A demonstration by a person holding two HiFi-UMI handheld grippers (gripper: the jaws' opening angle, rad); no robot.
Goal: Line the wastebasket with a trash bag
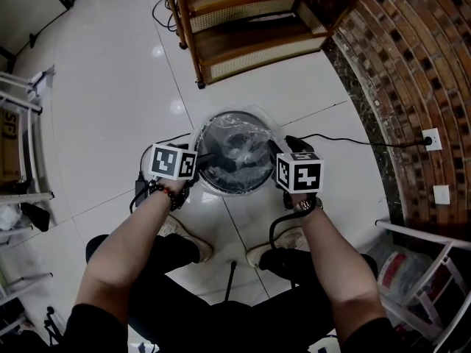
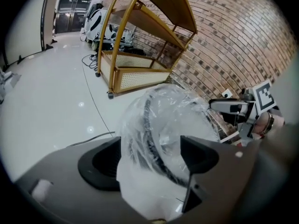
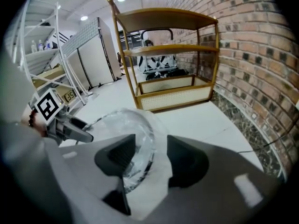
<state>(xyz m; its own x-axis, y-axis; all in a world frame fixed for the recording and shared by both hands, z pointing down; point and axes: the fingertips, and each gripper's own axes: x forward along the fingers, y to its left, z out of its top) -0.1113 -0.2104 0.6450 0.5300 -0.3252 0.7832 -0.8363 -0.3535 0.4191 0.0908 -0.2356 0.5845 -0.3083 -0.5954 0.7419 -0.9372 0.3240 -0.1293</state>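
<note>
A round dark wastebasket (image 1: 234,190) stands on the white floor between my feet, with a clear trash bag (image 1: 240,143) puffed up inside it and draped over its rim. My left gripper (image 1: 208,159) is at the basket's left rim. In the left gripper view its jaws (image 2: 149,161) stand wide apart, open, with the bag (image 2: 161,125) and the dark rim (image 2: 150,139) between them. My right gripper (image 1: 280,153) is at the right rim. There its jaws (image 3: 150,154) are close together, shut on the bag's edge (image 3: 156,171) where it folds over the rim (image 3: 142,139).
A wooden shelf cart (image 1: 250,20) stands just beyond the basket. A brick wall (image 1: 419,65) with a socket (image 1: 431,138) runs along the right, and a black cable (image 1: 353,140) crosses the floor. White metal racks (image 1: 22,138) stand at the left, a white frame (image 1: 434,271) at the lower right.
</note>
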